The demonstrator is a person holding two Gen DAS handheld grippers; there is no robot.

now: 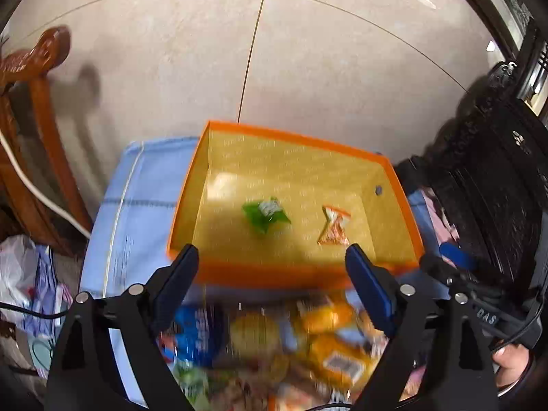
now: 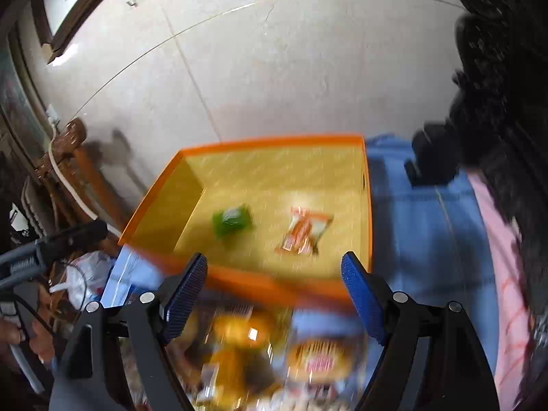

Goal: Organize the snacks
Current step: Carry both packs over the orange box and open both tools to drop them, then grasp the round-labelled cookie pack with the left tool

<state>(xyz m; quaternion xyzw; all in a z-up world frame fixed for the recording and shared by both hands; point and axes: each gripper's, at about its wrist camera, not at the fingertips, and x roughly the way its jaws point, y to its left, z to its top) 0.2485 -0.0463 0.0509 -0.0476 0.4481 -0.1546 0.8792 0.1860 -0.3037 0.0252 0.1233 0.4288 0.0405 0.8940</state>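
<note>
An orange box (image 1: 274,275) with a yellow inside stands on a light blue cloth (image 1: 137,212). On its floor lie a green snack packet (image 1: 265,214) and an orange-and-white snack packet (image 1: 334,226). My left gripper (image 1: 272,257) hovers open over the box's near wall, nothing between its blue pads. The right wrist view shows the same box (image 2: 274,287), green packet (image 2: 233,221) and orange packet (image 2: 304,231). My right gripper (image 2: 274,265) is also open and empty above the near wall. A blurred heap of snack packets (image 1: 274,342) lies in front of the box, under both grippers.
A carved wooden chair (image 1: 37,109) with a white cable stands at the left on the tiled floor (image 1: 274,51). Plastic bags (image 1: 24,274) lie below it. Dark carved furniture (image 1: 496,178) is at the right. A pink cloth (image 2: 507,274) lies right of the blue one.
</note>
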